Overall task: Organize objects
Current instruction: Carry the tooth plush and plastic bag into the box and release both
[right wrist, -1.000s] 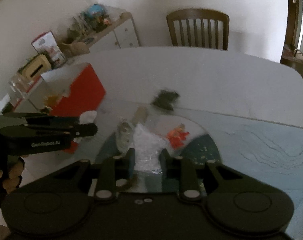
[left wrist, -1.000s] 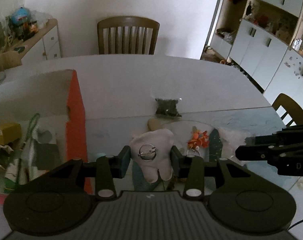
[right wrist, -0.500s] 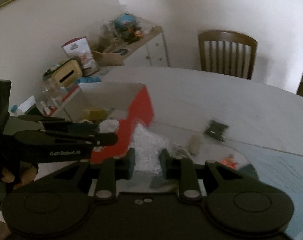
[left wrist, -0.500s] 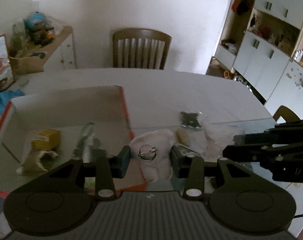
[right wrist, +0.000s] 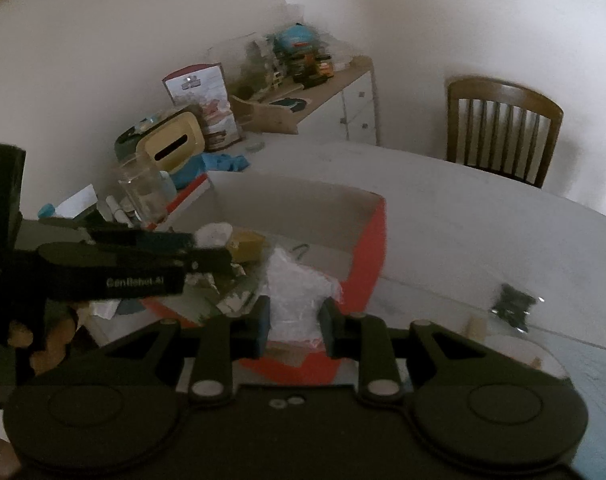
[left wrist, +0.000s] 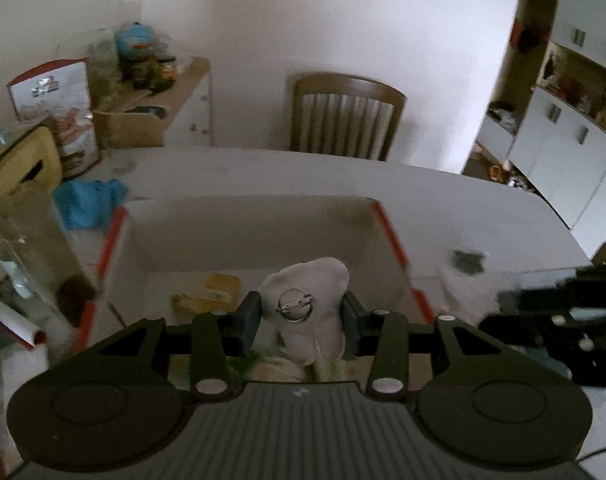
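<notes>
Two hand-held tongs hang above an open red-and-white cardboard box [left wrist: 387, 224] on a white table [left wrist: 463, 200], each carrying a piece of the clutter being sorted. The left tongs [left wrist: 301, 316] are clenched on a pale fabric, tooth-shaped badge [left wrist: 307, 300], its round metal pin-back facing the camera, and the badge sits over the box's interior, at about 12 o'clock from the tool's body; holding it by its flanks appears to leave it free to fall straight into the box once let go. In the right wrist view, the right tongs [right wrist: 293, 322] are clenched on a crinkled clear plastic bag [right wrist: 295, 284] that hangs over the box's near red wall [right wrist: 367, 264], apparently bound for the same container. Inside the box, at about 10 o'clock from the right tongs, lie a yellow item [right wrist: 247, 246] and crumpled wrappers, too blurred to identify further. A small dark packet [right wrist: 513, 306] waits on the table at about 3 o'clock, outside the box, so the sorting looks unfinished. A wooden chair [left wrist: 345, 118] stands at 12 o'clock beyond the table, and a crowded sideboard [right wrist: 323, 92] fills the 11 o'clock corner. The risk, judging by the angle, is that the light bag snags on the box rim rather than dropping in.
</notes>
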`<action>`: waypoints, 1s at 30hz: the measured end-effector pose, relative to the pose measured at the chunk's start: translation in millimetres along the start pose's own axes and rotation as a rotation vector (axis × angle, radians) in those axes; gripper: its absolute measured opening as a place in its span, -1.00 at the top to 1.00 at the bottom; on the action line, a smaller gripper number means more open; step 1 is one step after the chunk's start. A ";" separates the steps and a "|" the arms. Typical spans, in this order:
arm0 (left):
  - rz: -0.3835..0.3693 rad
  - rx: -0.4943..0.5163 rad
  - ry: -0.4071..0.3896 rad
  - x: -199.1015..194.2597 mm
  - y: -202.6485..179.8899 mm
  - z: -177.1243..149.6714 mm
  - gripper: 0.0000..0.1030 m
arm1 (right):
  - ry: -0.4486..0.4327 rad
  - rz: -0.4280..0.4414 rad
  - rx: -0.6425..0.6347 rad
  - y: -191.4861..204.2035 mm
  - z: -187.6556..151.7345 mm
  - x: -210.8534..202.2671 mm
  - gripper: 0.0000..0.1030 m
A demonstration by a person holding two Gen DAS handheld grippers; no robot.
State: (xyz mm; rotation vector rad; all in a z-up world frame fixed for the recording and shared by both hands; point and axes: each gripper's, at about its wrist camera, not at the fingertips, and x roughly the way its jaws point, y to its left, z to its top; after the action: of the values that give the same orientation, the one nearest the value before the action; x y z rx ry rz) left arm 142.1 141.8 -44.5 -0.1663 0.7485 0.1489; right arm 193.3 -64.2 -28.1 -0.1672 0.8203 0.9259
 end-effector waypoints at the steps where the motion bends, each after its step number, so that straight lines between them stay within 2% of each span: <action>1: 0.008 -0.003 -0.001 2.4 6.1 3.4 0.19 | 0.003 -0.001 -0.002 3.4 1.0 3.9 0.53; 8: 0.041 -0.010 0.015 32.5 34.2 26.0 0.19 | 0.037 -0.011 -0.013 19.9 10.0 34.1 0.52; 16: 0.054 0.032 0.058 76.4 34.1 39.1 0.19 | 0.090 -0.021 -0.053 42.1 16.1 75.8 0.53; 24: 0.029 0.114 0.185 120.8 23.4 38.9 0.18 | 0.170 -0.027 -0.084 53.1 9.3 109.1 0.52; 30: 0.008 0.179 0.286 144.9 14.6 34.5 0.18 | 0.192 -0.014 -0.090 58.4 0.8 117.1 0.52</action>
State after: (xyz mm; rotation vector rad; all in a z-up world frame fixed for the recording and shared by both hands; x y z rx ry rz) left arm 267.0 173.9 -120.5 -0.0137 1.0424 0.0657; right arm 187.7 47.3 -96.5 -0.3442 0.9540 0.9434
